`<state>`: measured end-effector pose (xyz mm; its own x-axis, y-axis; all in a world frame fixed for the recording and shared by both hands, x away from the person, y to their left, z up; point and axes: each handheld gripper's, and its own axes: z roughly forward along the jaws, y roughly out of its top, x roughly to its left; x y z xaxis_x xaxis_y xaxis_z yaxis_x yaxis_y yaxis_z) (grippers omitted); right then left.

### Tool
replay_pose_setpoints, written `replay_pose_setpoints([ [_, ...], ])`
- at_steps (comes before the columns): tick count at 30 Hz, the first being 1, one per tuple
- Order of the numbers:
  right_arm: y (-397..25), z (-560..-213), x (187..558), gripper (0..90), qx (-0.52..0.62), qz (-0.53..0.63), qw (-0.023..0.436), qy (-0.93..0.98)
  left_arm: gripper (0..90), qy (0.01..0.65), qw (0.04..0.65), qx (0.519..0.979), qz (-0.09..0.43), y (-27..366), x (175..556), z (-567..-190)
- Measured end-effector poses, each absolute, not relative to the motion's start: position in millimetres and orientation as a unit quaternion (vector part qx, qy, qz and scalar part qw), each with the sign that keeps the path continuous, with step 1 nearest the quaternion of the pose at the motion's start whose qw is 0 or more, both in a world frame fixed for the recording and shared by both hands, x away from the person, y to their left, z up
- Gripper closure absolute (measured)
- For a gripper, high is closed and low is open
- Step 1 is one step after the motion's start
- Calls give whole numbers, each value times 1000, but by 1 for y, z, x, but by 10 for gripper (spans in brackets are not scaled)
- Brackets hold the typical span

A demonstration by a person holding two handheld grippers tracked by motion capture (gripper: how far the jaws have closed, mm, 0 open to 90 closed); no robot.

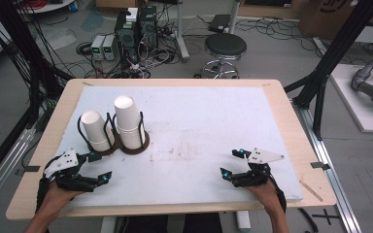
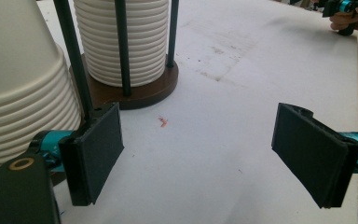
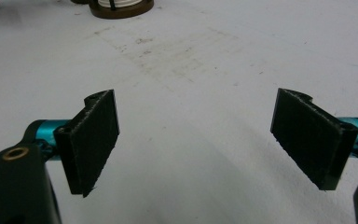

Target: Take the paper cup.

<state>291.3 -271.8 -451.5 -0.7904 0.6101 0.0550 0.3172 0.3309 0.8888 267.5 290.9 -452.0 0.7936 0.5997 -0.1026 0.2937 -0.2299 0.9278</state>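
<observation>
I can read no brand, label or writing on anything here. Two stacks of white paper cups stand upside down in a dark brown cup holder [image 1: 135, 145] with thin black upright rods, at the left of the white table mat [image 1: 199, 126]: the shorter stack [image 1: 96, 130] fills the left ring and the taller stack [image 1: 128, 121] the right ring, each nested so the rims show as ribbed bands. My left gripper [image 1: 97, 167] sits just in front of the holder, near the shorter stack, with its jaws spread wide and nothing between them; in the left gripper view its left pad [image 2: 95, 154] lies right beside a holder rod and the ribbed rims of that stack, though I cannot tell whether it touches. My right gripper [image 1: 233, 164] rests on the mat at the near right, well apart from the cups, jaws likewise wide apart and gripping nothing; in the right gripper view the holder's base [image 3: 121, 7] shows far off at the top.
</observation>
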Motion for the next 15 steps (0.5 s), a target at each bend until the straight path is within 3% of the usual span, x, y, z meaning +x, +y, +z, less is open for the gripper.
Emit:
replay_pose_setpoints([
  [15,-273,-452,293,158,293,502,136,802,162,295,549,770,134,292,268,-452],
])
